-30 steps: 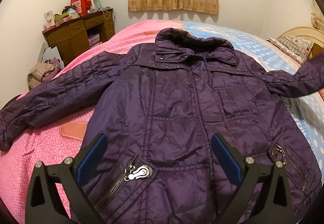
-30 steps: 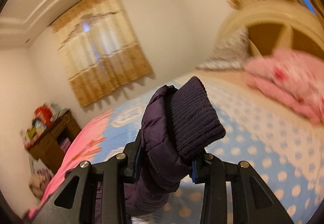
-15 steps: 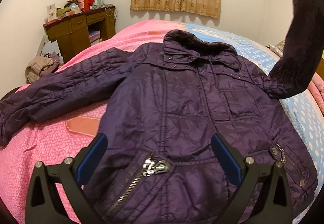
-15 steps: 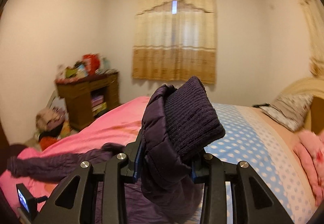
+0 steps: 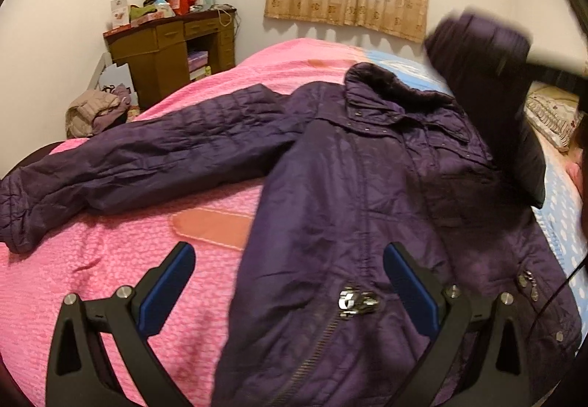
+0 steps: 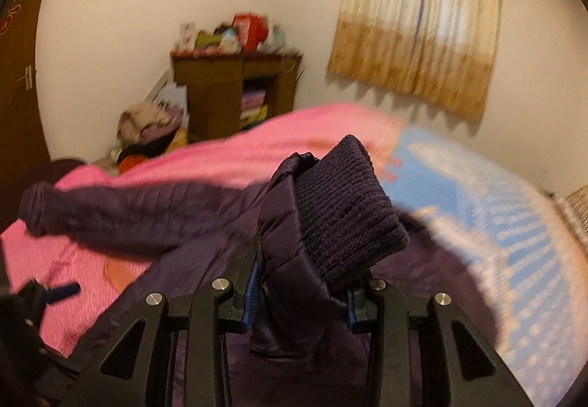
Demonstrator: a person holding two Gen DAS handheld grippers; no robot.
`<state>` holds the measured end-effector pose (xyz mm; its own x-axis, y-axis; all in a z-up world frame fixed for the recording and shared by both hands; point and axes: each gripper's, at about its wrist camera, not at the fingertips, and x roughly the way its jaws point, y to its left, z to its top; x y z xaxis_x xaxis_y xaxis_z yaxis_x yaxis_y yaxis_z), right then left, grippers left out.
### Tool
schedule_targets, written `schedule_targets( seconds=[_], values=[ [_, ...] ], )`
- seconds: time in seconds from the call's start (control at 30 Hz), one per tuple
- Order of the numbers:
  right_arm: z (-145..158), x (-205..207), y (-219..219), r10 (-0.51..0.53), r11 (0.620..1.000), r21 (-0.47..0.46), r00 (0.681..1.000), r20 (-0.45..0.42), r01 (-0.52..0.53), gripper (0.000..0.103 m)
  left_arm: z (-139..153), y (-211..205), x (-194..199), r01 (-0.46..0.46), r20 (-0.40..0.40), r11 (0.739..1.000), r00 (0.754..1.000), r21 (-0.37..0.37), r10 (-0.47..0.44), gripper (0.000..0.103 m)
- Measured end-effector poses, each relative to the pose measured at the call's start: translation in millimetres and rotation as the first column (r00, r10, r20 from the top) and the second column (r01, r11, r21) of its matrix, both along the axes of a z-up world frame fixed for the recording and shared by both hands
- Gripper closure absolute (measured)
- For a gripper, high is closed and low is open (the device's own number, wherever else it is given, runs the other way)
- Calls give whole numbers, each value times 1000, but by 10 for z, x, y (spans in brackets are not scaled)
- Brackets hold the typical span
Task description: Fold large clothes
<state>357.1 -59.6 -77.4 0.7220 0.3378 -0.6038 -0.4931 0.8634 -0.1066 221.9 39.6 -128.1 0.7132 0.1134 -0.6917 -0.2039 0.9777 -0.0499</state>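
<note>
My right gripper (image 6: 299, 300) is clamping the dark purple quilted jacket's (image 5: 367, 223) ribbed knit cuff (image 6: 345, 212); my left gripper (image 5: 290, 282) is hovering open above the hem. No legible writing.

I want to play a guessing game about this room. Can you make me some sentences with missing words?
The jacket on the bed is coloured ____.
The right tongs are shut on the jacket's ____.
The left tongs are ____ and hold nothing.
The other sleeve lies on the ____ part of the blanket.

Missing words: purple; sleeve; open; pink
</note>
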Motion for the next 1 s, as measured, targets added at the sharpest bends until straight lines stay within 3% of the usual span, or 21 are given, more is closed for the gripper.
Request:
schedule_targets(
  seconds=[0.1,0.13,0.2,0.3,0.4,0.5,0.57,0.63,0.73,0.83,1.0],
  values=[
    [-399,161,33,-22,999,36,991,-129,27,56,-26,66,20,-20,-15,1000,1000,9,20,0],
    [-516,201,-8,-19,996,87,983,-182,35,41,-23,77,32,-23,-20,1000,1000,9,23,0],
    [-570,171,-66,20,989,150,974,-226,14,33,-5,93,58,-28,-25,999,999,15,28,0],
    [-445,-47,-199,45,985,171,977,-209,-9,32,77,100,139,-16,-28,1000,999,18,16,0],
    [-143,-284,-631,76,957,289,967,-243,-3,31,219,76,268,-9,-3,1000,1000,12,9,0],
    [48,-441,-1087,96,917,397,944,-316,39,24,328,-15,408,14,40,1000,999,18,-14,0],
    [201,-528,-1426,23,920,380,952,-307,101,23,339,-104,533,5,44,999,999,38,-7,0],
    [278,-545,-1712,-143,943,264,963,-229,203,22,312,-196,638,14,41,999,999,43,-16,0],
    [202,-389,-2077,-359,907,178,921,-151,382,22,172,-379,813,-4,28,990,1000,138,1,0],
    [28,-71,-2229,-366,879,250,911,-190,406,22,-43,-428,952,-20,-15,983,1000,181,23,0],
    [-420,479,-1921,-352,899,186,907,-233,397,22,-218,-396,973,-36,-59,986,997,165,47,0]
  ],
)
